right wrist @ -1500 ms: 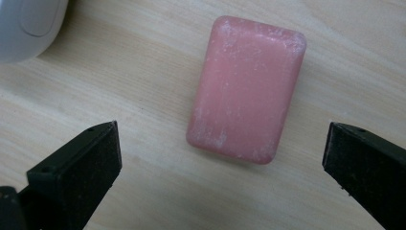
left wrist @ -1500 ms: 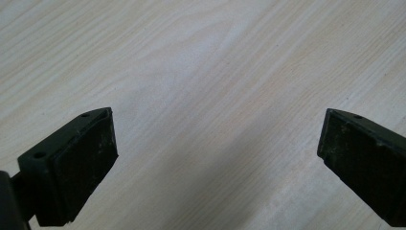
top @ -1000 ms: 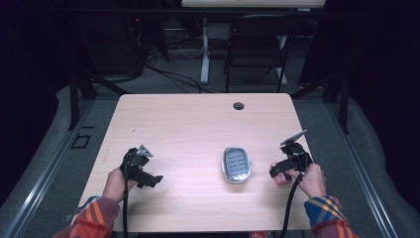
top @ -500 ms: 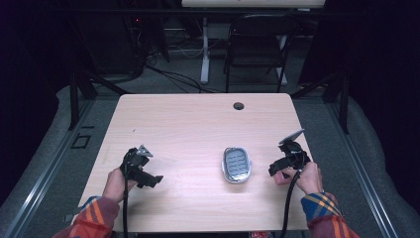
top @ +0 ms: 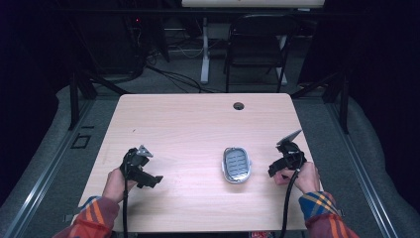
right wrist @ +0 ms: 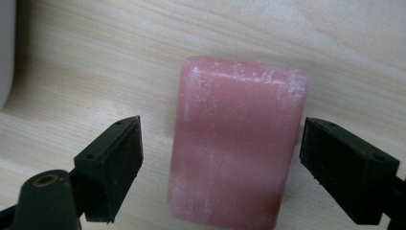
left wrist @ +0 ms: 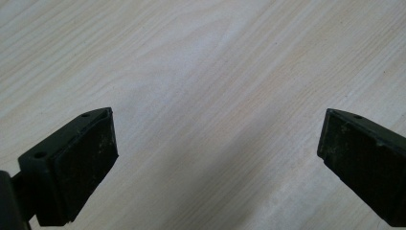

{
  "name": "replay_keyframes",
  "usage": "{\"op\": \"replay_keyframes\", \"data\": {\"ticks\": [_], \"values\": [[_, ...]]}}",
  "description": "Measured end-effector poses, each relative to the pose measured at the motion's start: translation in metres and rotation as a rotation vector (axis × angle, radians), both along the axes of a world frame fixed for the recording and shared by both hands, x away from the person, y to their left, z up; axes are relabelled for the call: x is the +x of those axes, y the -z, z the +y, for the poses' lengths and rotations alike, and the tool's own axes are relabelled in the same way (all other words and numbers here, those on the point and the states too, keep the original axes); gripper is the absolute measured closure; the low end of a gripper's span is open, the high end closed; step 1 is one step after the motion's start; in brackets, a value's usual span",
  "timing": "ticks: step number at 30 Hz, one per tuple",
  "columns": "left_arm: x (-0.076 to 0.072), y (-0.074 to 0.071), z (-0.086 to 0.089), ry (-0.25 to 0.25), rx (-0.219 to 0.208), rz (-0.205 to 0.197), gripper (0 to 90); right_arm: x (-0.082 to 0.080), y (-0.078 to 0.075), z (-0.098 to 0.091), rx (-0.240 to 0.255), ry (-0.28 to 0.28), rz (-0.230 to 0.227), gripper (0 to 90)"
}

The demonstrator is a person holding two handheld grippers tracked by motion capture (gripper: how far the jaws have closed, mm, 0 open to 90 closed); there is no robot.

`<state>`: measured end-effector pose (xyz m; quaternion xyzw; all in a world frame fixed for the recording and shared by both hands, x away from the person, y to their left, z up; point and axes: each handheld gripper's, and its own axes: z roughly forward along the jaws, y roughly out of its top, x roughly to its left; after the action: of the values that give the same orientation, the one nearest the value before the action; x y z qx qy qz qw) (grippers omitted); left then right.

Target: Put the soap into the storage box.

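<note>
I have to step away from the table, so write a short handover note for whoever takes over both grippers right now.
Right gripper: jaws have just been closing around the pink rectangular soap bar, which lies flat on the light wooden table; the pads look not yet pressed on it.
Left gripper: open, nothing between its jaws, over bare wood.
The grey oval slotted soap dish sits left of the right gripper.
Done: right gripper lined up on the soap.
Left: grip and lift, probably into the dish.
</note>
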<state>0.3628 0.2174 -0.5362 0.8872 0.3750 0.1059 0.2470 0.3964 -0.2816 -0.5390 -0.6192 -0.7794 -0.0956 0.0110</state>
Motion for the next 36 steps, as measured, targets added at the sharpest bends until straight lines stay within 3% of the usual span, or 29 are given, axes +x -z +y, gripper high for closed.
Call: {"op": "replay_keyframes", "data": {"ticks": [7,11,13,23,31,32,36], "values": [[0.0,0.0001,-0.0004,0.0,0.002,0.001,0.1,0.0005,0.0029,0.0012,-0.004,0.016,-0.014,22.8],[0.0001,-0.0001,-0.0001,0.003,0.001,0.006,0.1,0.0026,0.003,0.001,-0.017,0.0,0.012,24.5],[0.0002,-0.0001,-0.0001,0.003,0.002,0.007,0.1,0.0024,0.0052,0.0021,-0.001,0.012,-0.005,25.0],[0.0001,0.0002,-0.0004,0.004,0.003,0.01,0.2,0.0037,0.0058,0.0035,-0.044,0.011,0.012,35.0],[0.0,0.0004,-0.0005,0.005,0.004,0.009,0.2,0.0025,0.0071,0.006,-0.048,0.039,-0.013,36.3],[0.0001,0.0004,-0.0005,0.006,0.004,0.01,0.2,0.0036,0.0054,0.005,-0.06,0.016,0.009,36.3],[0.0001,0.0003,-0.0003,0.007,0.006,0.01,0.2,0.0035,0.0057,0.005,-0.062,0.019,0.009,36.4]]}}
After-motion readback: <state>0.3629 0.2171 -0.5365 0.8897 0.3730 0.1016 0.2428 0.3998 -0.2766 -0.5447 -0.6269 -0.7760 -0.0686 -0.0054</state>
